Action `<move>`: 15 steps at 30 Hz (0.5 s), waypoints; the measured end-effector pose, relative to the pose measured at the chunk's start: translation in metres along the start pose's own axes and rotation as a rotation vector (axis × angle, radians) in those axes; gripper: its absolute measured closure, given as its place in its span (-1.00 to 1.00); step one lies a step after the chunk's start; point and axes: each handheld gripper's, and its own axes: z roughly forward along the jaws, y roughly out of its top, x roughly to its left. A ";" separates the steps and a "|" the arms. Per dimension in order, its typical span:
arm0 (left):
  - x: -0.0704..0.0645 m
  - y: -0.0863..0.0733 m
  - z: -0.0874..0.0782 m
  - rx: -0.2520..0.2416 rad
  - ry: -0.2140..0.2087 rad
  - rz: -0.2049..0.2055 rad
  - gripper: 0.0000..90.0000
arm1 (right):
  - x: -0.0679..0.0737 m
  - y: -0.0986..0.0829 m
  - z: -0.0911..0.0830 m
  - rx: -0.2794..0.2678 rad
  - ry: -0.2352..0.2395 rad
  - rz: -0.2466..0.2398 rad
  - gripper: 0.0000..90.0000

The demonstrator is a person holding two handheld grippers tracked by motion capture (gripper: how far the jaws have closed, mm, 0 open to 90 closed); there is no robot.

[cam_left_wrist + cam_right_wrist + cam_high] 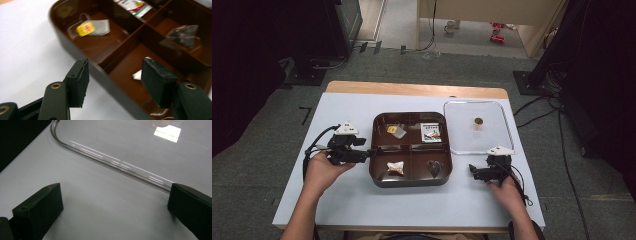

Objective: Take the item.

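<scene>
A brown four-compartment tray sits mid-table. Its back-left compartment holds a tea bag with a yellow tag. A printed white packet lies in the back right. A white wrapped piece is in the front left, and a dark clear bag in the front right. My left gripper is open, and its jaws straddle the tray's left rim. My right gripper is open above the table, just short of the clear lid.
The lid lies flat to the right of the tray and has a small gold knob. A white sheet covers the wooden table. Cables and dark equipment stand on the floor beyond.
</scene>
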 end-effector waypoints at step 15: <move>-0.018 0.015 0.006 -0.009 -0.043 0.066 -0.08 | 0.000 0.000 0.000 -0.002 0.000 0.001 -1.00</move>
